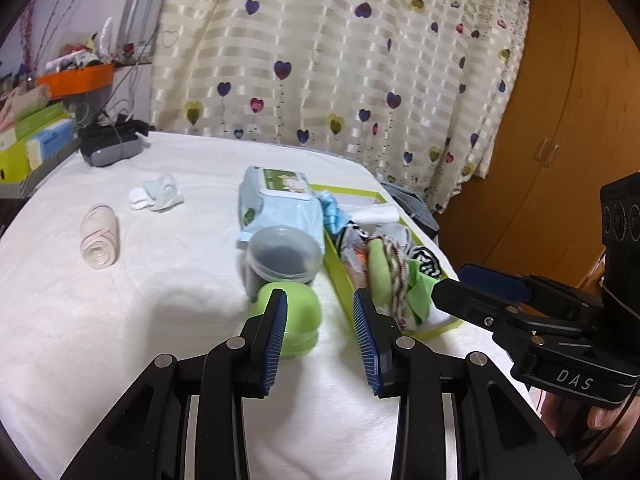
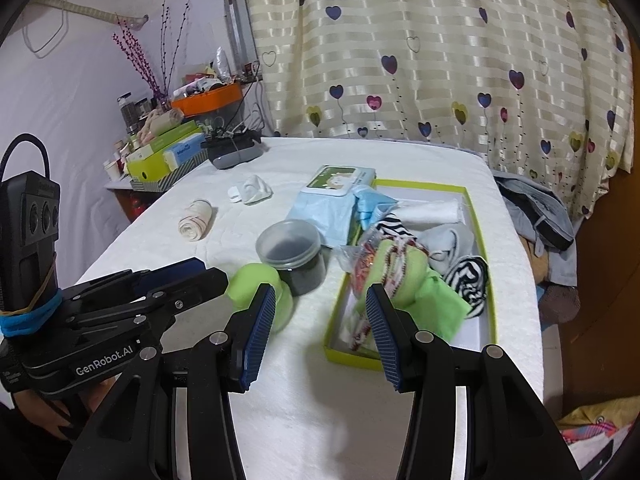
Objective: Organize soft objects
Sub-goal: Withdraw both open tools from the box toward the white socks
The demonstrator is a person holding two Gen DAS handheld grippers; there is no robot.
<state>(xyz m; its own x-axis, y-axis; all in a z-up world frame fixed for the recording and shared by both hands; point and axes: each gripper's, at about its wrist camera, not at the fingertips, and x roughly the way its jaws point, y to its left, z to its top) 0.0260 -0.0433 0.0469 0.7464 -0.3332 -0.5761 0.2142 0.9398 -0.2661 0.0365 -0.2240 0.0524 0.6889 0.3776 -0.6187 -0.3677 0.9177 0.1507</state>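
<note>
Nearest the left wrist lens, the left gripper (image 1: 320, 300) has its blue ribbed pads apart with nothing between them; its left pad overlaps the view of a rounded lime-green soft lump (image 1: 298, 320) lying on the white quilted bed cover (image 1: 120, 320). Seen from the right wrist, the right gripper (image 2: 320, 300) likewise stands apart and empty, hovering over the bed cover's near edge, with the left gripper (image 2: 188, 276) at its 9 o'clock.

Behind the bed, at 12 o'clock, hangs a cream striped curtain with heart prints (image 2: 440, 60). A shallow lime-green cardboard box (image 2: 478, 216) sits at 1 o'clock from the right gripper, filled with soft things: a green cloth (image 2: 440, 304), a black-and-white striped sock (image 2: 468, 276), a grey sock (image 2: 448, 240) and a white folded cloth (image 2: 432, 212). A pale blue wet-wipes pack with a green lid (image 2: 332, 196) touches the box's far left corner. A clear round plastic jar with dark contents (image 2: 290, 252) stands just beside the green lump.

Well apart at 10 o'clock lie a rolled pink-striped cloth (image 1: 100, 238) and a small white and pale green sock bundle (image 1: 158, 192), both outside the box.
</note>
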